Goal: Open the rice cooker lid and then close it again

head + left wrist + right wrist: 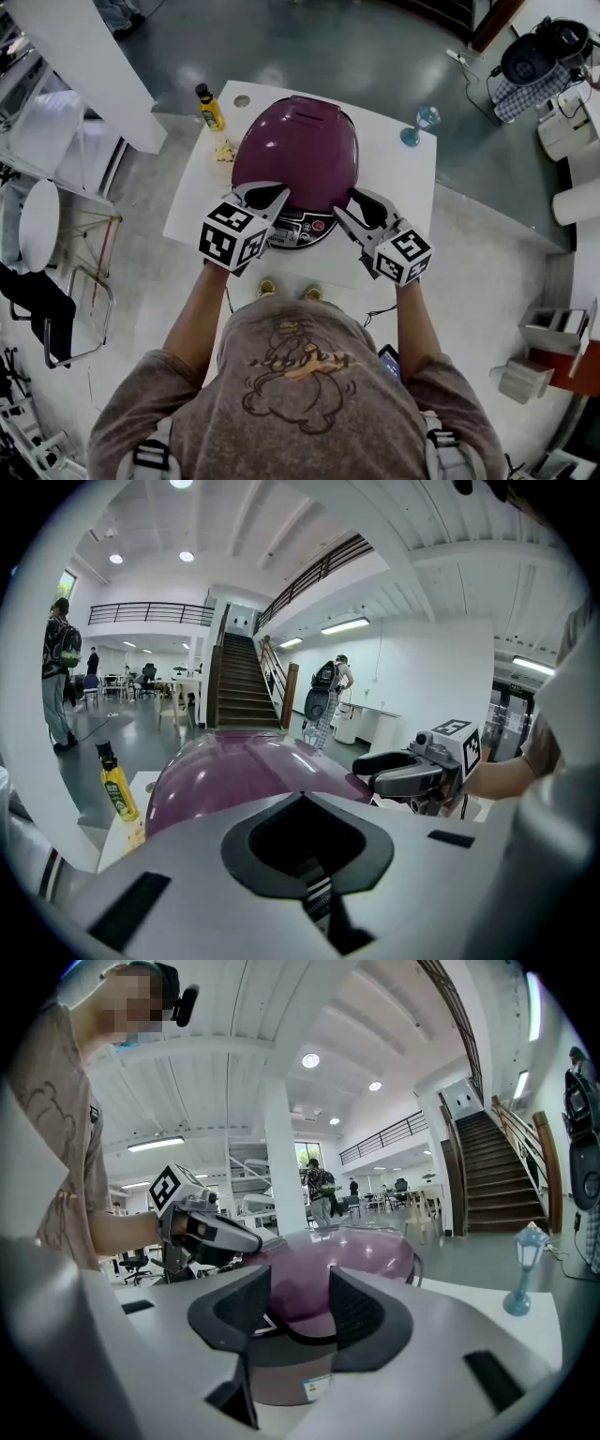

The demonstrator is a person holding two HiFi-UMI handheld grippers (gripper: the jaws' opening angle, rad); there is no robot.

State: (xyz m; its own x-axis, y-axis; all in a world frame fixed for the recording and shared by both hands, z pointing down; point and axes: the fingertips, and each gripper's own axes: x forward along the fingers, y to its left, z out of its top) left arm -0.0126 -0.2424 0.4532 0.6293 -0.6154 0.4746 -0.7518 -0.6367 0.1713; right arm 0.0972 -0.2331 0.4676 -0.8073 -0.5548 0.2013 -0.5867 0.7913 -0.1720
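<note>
Purple rice cooker (295, 164) is sitting mid-table (403, 178), lid (309, 127) down. Left gripper (264, 195) fingers are meeting, empty; right gripper (347, 202) fingers are standing apart (nothing clamped) beside the front panel (298, 231). Probably worth pressing the release squarely while steadying the body.

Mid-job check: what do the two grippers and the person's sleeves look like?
Both the left gripper and right gripper are light grey shells with black-padded jaws, each carrying a white cube of black square markers. The person wears a brownish short-sleeved T-shirt with a printed figure and buckled shoulder straps.
</note>
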